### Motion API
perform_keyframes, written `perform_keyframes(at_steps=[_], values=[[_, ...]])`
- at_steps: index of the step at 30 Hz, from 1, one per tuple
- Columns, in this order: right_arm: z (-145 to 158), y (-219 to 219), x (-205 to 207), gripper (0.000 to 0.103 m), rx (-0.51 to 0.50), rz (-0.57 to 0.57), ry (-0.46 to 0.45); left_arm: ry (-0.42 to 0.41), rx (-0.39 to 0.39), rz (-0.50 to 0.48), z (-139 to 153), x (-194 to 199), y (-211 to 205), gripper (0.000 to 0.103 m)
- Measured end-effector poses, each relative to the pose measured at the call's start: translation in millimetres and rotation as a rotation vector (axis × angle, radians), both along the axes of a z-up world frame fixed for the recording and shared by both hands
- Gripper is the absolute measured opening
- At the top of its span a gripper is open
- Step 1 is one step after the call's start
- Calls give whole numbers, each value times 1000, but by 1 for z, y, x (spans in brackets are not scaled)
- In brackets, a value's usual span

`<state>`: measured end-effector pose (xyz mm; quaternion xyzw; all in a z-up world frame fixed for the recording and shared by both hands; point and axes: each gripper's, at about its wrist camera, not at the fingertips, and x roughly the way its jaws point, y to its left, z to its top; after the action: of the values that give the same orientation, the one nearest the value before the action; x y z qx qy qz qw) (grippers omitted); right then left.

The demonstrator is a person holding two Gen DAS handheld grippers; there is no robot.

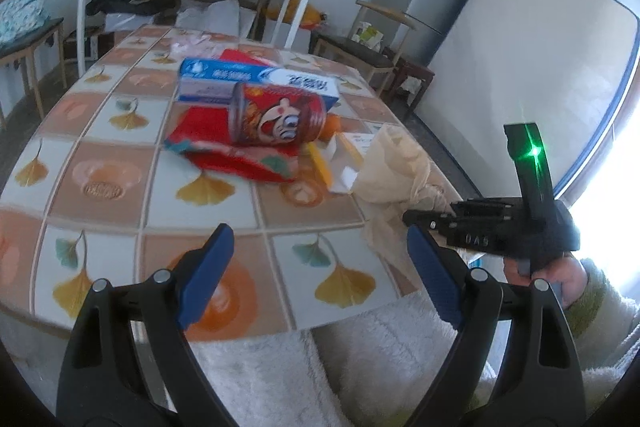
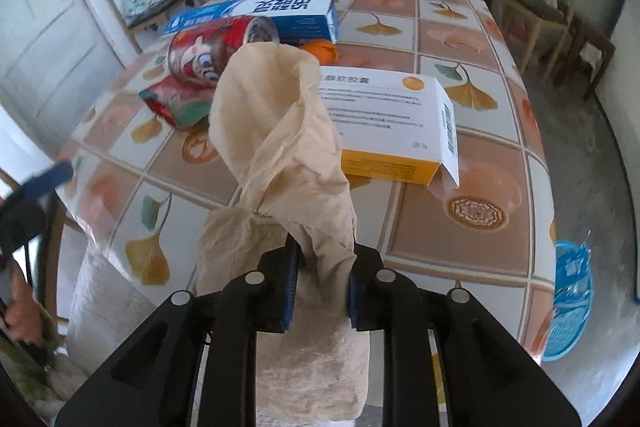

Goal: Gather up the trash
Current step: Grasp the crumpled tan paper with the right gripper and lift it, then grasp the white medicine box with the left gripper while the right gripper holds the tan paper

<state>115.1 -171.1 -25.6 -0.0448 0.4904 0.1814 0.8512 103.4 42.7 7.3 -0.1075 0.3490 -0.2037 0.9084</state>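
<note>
**Barely started on the trash**

Right gripper (image 2: pixel 320 291) pinching the beige tissue (image 2: pixel 280 131) above the table (image 2: pixel 460 239) edge. Left gripper (image 1: pixel 316 279) hanging wide, holding nothing. Still waiting: can (image 1: pixel 276 115), blue box (image 1: pixel 256 81), orange box (image 2: pixel 392 131), red wrapper (image 1: pixel 240 155).

My left gripper (image 1: pixel 316 279) hangs with its blue pads spread wide and nothing between them. My right gripper (image 2: pixel 318 287) points steeply down, jaws parted a little, with crumpled beige tissue paper (image 2: pixel 280 147) between the pads (image 2: pixel 289 287).
</note>
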Motion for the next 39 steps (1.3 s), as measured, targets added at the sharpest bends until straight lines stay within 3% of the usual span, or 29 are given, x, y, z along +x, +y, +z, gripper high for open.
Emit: perform_keyframes(at_steps=[5,13,16,23,25,31,34,39], values=[[0,-24,-6,9,28,-29,2,-22,29,-71,16,22,-20,84],[0,-97,-12,8,68,-208,-2,-67,92,-207,42,76,-79,84],[-2,-120,-11,8,148,-251,12,-25,121,-301,38,103,-112,84],[-5,-132,-14,8,188,-253,-7,83,357,-442,8,162,-183,84],[-6,-135,-15,8,202,-252,-8,131,377,-473,2,169,-190,84],[-7,-143,-17,8,251,-255,-11,219,384,-531,-3,158,-194,84],[-8,-147,-18,8,264,-256,-15,263,346,-535,-1,146,-186,84],[-8,-150,-20,8,279,-260,-14,279,371,-535,-1,123,-182,84]])
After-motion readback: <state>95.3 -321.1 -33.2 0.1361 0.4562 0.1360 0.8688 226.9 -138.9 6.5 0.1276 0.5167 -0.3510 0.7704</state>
